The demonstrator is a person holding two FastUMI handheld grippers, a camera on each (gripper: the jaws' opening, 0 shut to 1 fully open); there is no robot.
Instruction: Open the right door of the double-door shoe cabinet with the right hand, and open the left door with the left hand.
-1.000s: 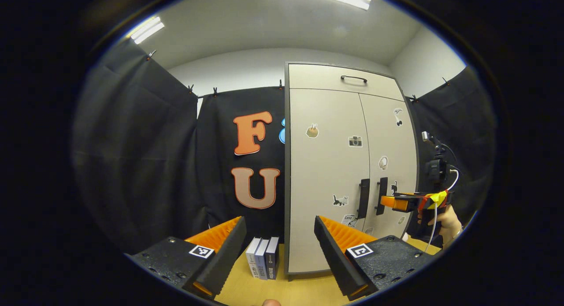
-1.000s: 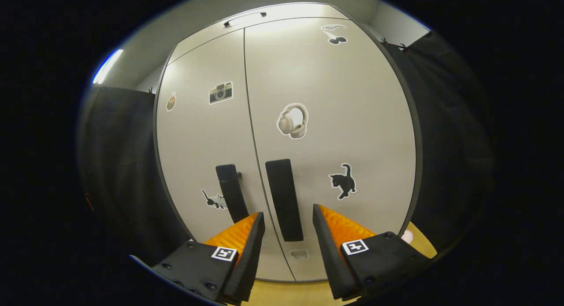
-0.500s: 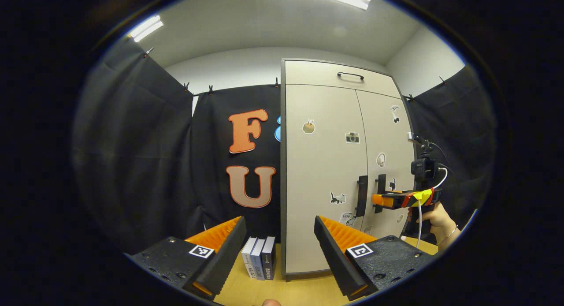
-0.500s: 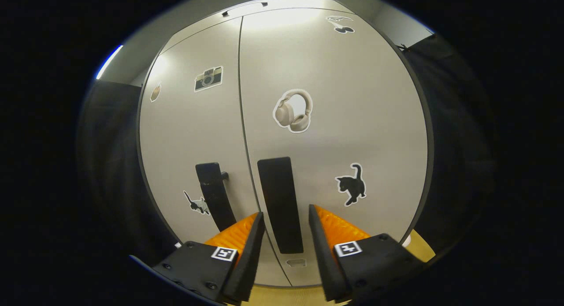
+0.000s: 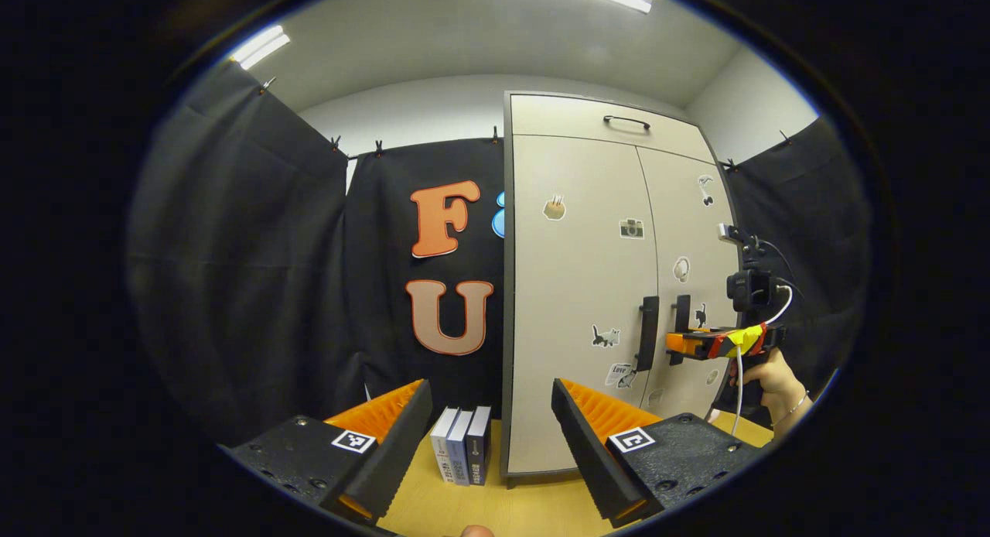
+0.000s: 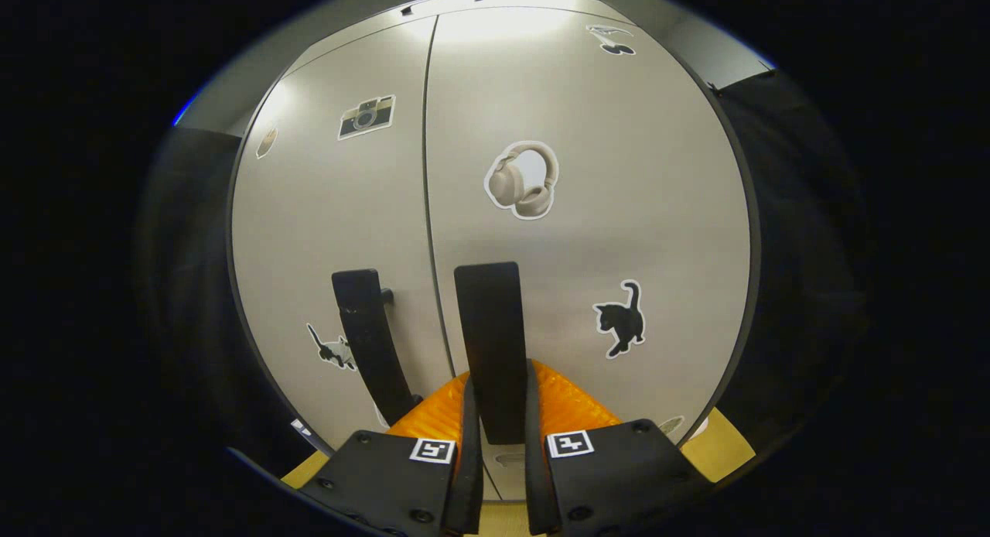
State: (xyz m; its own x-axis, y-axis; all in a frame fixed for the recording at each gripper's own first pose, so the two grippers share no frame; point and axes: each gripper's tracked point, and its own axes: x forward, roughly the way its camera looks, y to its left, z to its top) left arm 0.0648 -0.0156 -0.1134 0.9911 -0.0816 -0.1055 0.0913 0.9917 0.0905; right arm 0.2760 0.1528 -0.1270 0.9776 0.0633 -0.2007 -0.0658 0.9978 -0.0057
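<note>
Closing on the right handle

Straddling the upright right door handle [image 6: 489,343] at lower centre, the right gripper [image 6: 495,413] seemed clamped on it, contact partly hidden. The left gripper [image 5: 491,421] gaped, well short of the left door handle [image 5: 647,332], centre-right.

Left tongs [image 5: 491,436] w/ wide gap, open table [image 5: 495,506] ahead. Books [image 5: 462,456] at lower middle stand in the way, just beside cabinet [image 5: 580,289]. Right tongs [image 6: 495,444] crowd right handle [image 6: 489,343]; left handle [image 6: 367,336] free.
</note>
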